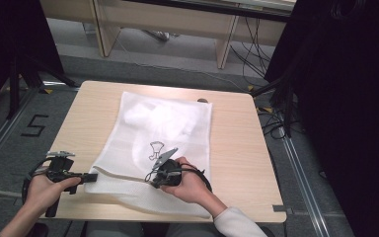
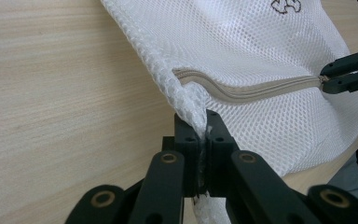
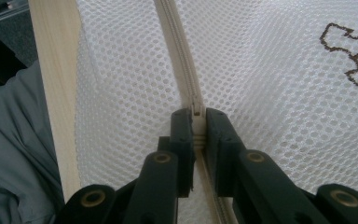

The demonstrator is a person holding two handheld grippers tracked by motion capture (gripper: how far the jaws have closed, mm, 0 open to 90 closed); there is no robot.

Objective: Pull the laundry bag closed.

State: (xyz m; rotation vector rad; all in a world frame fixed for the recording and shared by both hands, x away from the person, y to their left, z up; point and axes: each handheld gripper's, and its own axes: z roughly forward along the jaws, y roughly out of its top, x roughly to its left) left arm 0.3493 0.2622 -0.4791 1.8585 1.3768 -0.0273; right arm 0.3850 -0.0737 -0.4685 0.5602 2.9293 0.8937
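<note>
In the high view, a white mesh laundry bag [image 1: 158, 143] was seen lying flat on the wooden table [image 1: 237, 143], its zipped edge toward the near side where the person sat. The left gripper [image 1: 93, 177] was held at the bag's near left corner, and the right gripper [image 1: 157, 181] was placed further along the same edge, near the middle of the bag.

In the left gripper view, the jaws were seen pressed together on the bunched mesh of the corner [image 2: 196, 122], just past the end of the beige zipper [image 2: 256, 87]. The stretch of zipper from that end to the right gripper [image 2: 328, 78] appeared to be closed, though a slight gap at the very end could not be ruled out.

In the right gripper view, the jaws were seen clamped on the zipper slider [image 3: 196, 111], with the zipper track [image 3: 179, 56] running ahead of it across the mesh. The teeth ahead looked closed too.

It was judged that both grips had been secured and the bag anchored. Whether the zipper was being opened or closed could not be told, and the slider's travel along most of the edge was judged to be left.
</note>
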